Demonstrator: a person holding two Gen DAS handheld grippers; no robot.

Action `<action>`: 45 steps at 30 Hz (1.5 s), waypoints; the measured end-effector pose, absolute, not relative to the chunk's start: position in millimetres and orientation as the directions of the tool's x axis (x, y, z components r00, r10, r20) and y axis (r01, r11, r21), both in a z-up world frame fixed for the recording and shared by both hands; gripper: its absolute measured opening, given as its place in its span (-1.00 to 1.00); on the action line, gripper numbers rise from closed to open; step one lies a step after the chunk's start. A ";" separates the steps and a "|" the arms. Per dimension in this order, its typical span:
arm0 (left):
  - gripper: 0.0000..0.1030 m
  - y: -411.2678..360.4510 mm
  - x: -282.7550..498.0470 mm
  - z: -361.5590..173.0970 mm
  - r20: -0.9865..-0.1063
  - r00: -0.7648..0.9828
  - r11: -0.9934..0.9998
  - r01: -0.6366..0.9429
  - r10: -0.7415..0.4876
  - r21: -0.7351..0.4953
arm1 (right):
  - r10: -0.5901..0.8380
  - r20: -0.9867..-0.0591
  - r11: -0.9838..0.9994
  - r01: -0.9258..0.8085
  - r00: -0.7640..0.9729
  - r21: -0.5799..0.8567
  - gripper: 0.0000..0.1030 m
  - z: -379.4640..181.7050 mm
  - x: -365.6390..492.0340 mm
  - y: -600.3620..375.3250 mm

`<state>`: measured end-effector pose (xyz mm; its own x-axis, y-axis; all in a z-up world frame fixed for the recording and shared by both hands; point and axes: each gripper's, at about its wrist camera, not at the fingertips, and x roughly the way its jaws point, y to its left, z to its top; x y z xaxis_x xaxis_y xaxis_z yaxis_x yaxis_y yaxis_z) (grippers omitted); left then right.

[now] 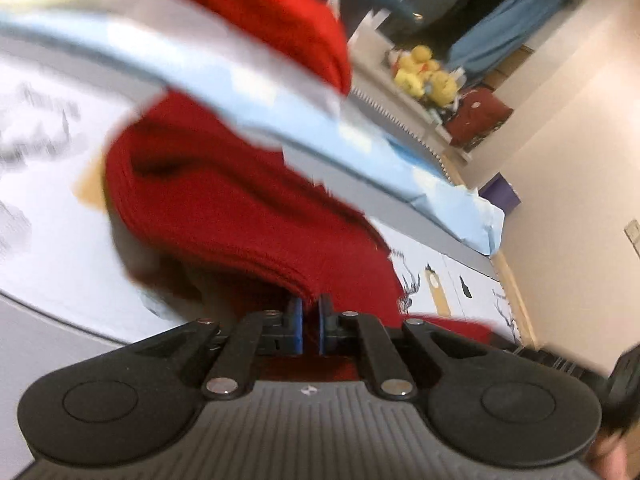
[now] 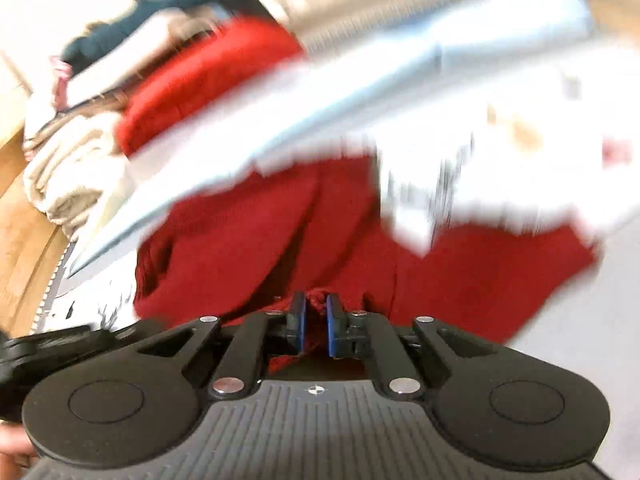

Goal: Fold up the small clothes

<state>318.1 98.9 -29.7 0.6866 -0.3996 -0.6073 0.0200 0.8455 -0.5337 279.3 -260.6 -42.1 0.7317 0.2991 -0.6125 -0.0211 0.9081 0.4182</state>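
Note:
A red knit garment (image 1: 224, 208) fills the middle of the left wrist view, bunched and lifted off a white printed surface (image 1: 52, 216). My left gripper (image 1: 311, 304) is shut on a ribbed edge of it, the blue pads pinching the cloth. In the right wrist view the same red garment (image 2: 288, 232) hangs in folds, and my right gripper (image 2: 316, 312) is shut on another bit of its edge. A pale blue and white cloth or board (image 1: 248, 92) crosses in front of the garment in both views, blurred (image 2: 320, 92).
Folded beige and cream clothes (image 2: 68, 172) are stacked at the left on a wooden surface (image 2: 20, 240). Yellow plush toys (image 1: 426, 74) and a dark red bag (image 1: 476, 118) sit at the far right by a cream wall. Blue fabric (image 1: 508, 28) hangs further back.

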 end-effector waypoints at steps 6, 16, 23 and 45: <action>-0.90 178.2 245.8 24.1 -0.669 0.691 0.929 0.010 -0.274 -0.370 | 0.182 -0.435 0.983 -0.153 0.882 0.102 -0.83 60.2 234.2 -296.1; -0.98 268.8 161.0 -41.3 -0.893 0.442 0.971 -0.161 -0.088 -0.176 | 0.124 -0.738 0.975 -0.221 0.663 -0.035 -0.75 0.3 164.8 -328.3; -0.26 246.3 169.1 -57.3 -0.907 0.399 0.983 -0.064 -0.132 -0.171 | 0.179 -0.719 0.936 0.108 0.671 0.334 -0.41 -29.9 170.9 -389.2; -0.88 211.5 165.8 -91.0 -0.942 0.329 0.991 0.132 -0.068 -0.026 | 0.121 -0.847 0.989 0.010 0.517 0.148 -0.90 -84.1 191.7 -330.7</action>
